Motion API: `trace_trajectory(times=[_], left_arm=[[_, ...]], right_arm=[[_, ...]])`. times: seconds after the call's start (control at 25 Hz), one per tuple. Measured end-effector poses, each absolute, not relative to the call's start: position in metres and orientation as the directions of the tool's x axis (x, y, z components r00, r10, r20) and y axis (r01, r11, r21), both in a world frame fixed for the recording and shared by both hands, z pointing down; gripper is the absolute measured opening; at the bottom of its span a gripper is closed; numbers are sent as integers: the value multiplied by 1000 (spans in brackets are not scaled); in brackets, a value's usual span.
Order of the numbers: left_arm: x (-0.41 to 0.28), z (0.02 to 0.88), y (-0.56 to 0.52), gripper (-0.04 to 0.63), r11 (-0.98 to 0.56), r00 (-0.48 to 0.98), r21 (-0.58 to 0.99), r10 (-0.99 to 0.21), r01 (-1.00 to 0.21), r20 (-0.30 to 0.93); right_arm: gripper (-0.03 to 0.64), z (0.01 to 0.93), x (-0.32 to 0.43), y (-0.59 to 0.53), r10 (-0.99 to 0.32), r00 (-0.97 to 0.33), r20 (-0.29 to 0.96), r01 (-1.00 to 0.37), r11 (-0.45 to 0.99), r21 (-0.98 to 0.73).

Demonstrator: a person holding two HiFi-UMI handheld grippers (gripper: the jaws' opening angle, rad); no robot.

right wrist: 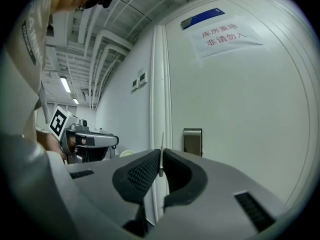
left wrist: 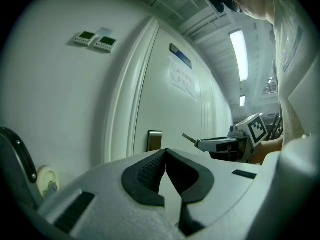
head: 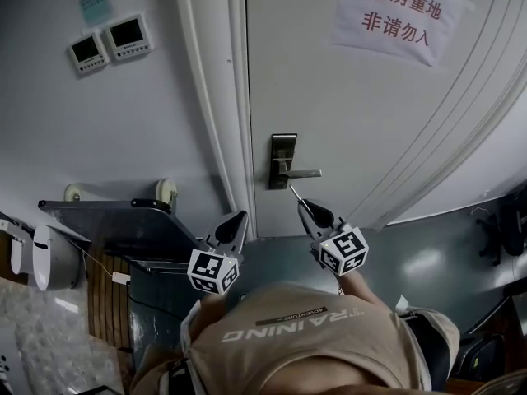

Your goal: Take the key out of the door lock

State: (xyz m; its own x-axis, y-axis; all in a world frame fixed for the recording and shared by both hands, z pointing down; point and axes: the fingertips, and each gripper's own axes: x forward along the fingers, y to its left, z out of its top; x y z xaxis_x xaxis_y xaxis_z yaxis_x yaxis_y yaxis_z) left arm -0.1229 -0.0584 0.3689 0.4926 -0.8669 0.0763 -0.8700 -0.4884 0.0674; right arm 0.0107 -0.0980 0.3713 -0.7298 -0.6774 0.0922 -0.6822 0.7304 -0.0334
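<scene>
The steel lock plate [head: 283, 160] with its lever handle [head: 301, 172] sits on the white door [head: 370, 122]. My right gripper [head: 303, 205] hovers just below the handle, shut on the key [head: 293, 192], whose thin blade sticks out toward the plate without touching it. In the right gripper view the key [right wrist: 161, 153] stands edge-on between the pads, with the lock plate [right wrist: 192, 141] behind it. My left gripper [head: 240, 219] hangs lower left by the door frame, shut with nothing in it. The left gripper view shows its pads [left wrist: 150, 171] meeting at the tip, and the right gripper [left wrist: 199, 143] holding the key [left wrist: 188, 137].
A paper sign [head: 398, 11] with red print hangs high on the door. Two wall control panels [head: 109, 44] are on the wall at the left. A dark tray-like shelf [head: 123, 225] and a white device [head: 49, 257] stand at lower left. The person's shirt [head: 313, 336] fills the bottom.
</scene>
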Motion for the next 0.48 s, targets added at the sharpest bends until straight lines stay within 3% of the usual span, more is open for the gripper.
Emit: trace_trajectory(times=[0.48], left_arm=[[-123, 382, -50, 9, -509, 516, 96, -852, -856, 89]], right_arm=[[18, 383, 7, -80, -675, -729, 117, -683, 729, -48]])
